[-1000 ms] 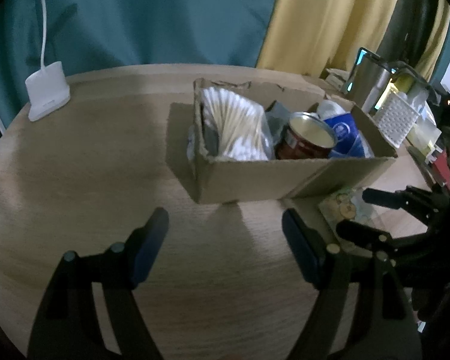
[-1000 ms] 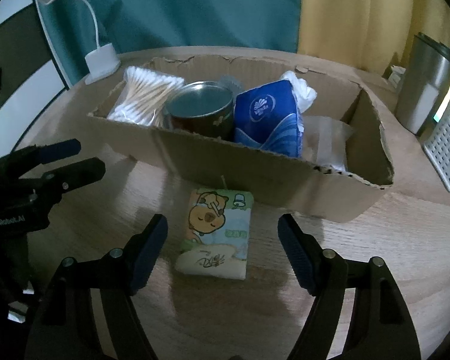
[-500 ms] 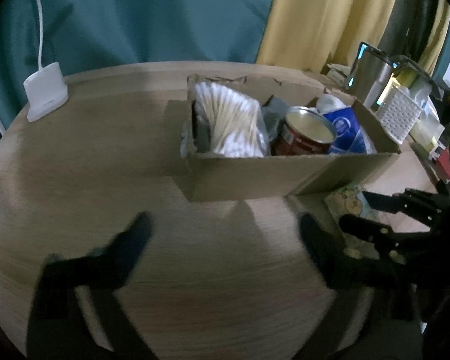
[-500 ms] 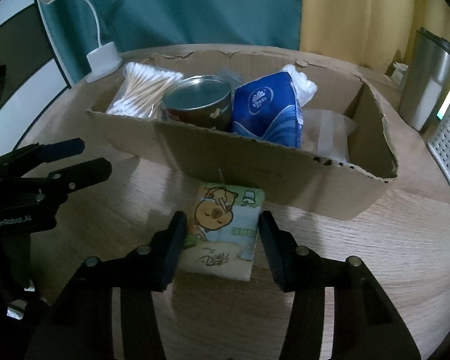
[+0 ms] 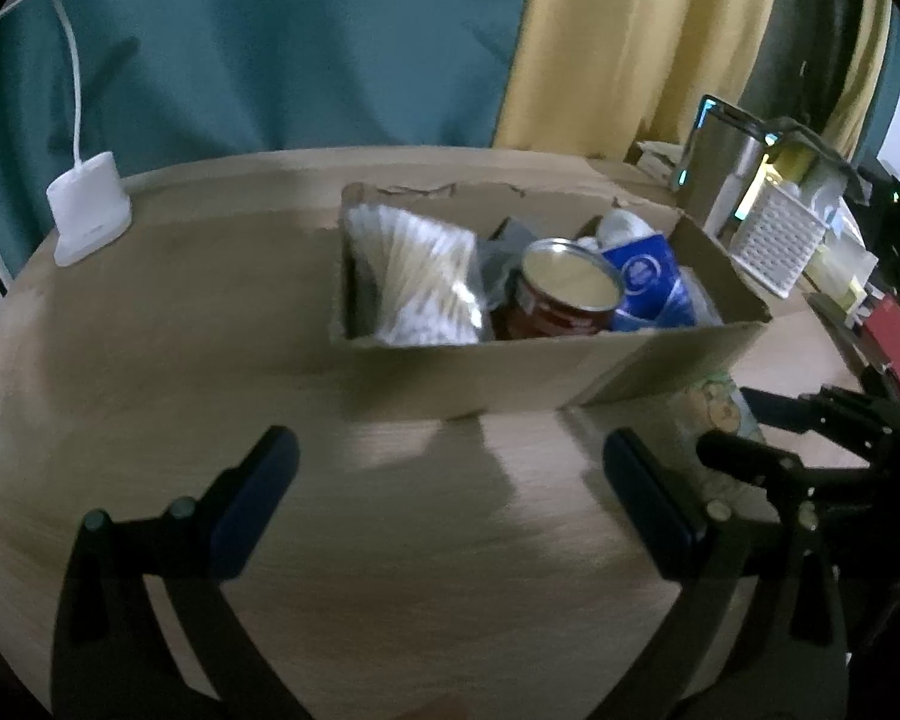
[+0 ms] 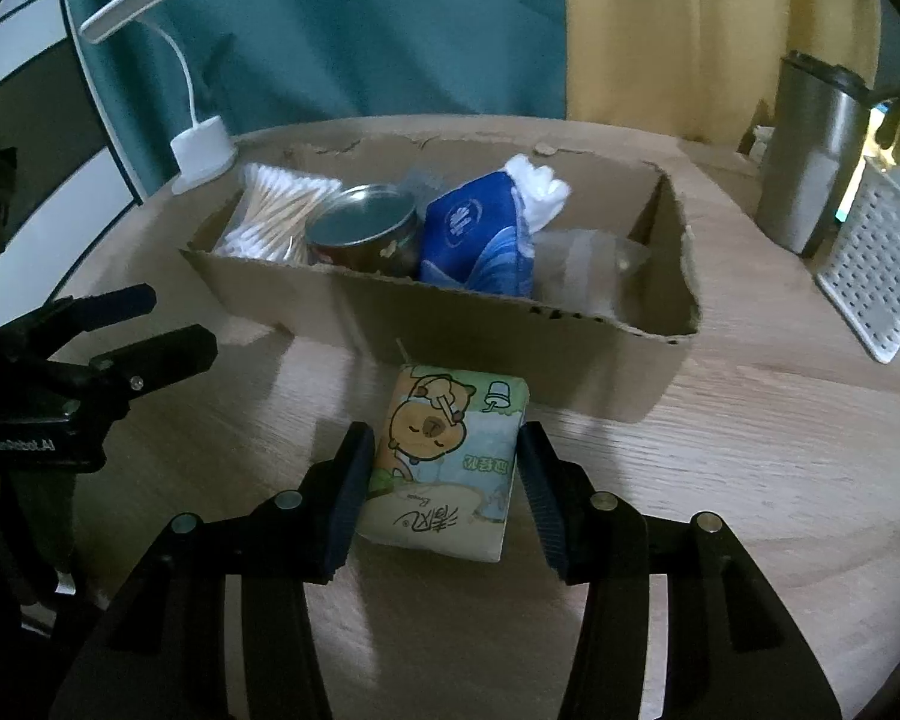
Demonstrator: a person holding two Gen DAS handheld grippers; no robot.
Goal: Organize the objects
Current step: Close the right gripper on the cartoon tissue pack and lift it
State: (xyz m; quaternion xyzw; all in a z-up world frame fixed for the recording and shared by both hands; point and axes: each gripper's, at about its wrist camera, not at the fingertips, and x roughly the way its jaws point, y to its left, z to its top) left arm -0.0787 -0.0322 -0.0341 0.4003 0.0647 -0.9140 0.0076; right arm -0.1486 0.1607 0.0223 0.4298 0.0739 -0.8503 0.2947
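Note:
A cartoon-printed tissue pack (image 6: 444,462) lies on the wooden table in front of the cardboard box (image 6: 486,336). My right gripper (image 6: 444,480) is shut on the pack, one finger against each side. The box holds cotton swabs (image 6: 276,210), a tin can (image 6: 363,234) and a blue tissue pack (image 6: 480,234). My left gripper (image 5: 450,480) is open and empty above the table, in front of the box (image 5: 510,372). The tissue pack (image 5: 717,414) and the right gripper's fingers (image 5: 744,456) show at the right of the left wrist view.
A white desk lamp (image 6: 201,147) stands at the back left. A steel tumbler (image 6: 810,150) and a white perforated basket (image 6: 876,264) stand to the right of the box. Curtains hang behind the table.
My right gripper moved forward and closed from wide open onto the tissue pack. My left gripper drew back a little and stayed open.

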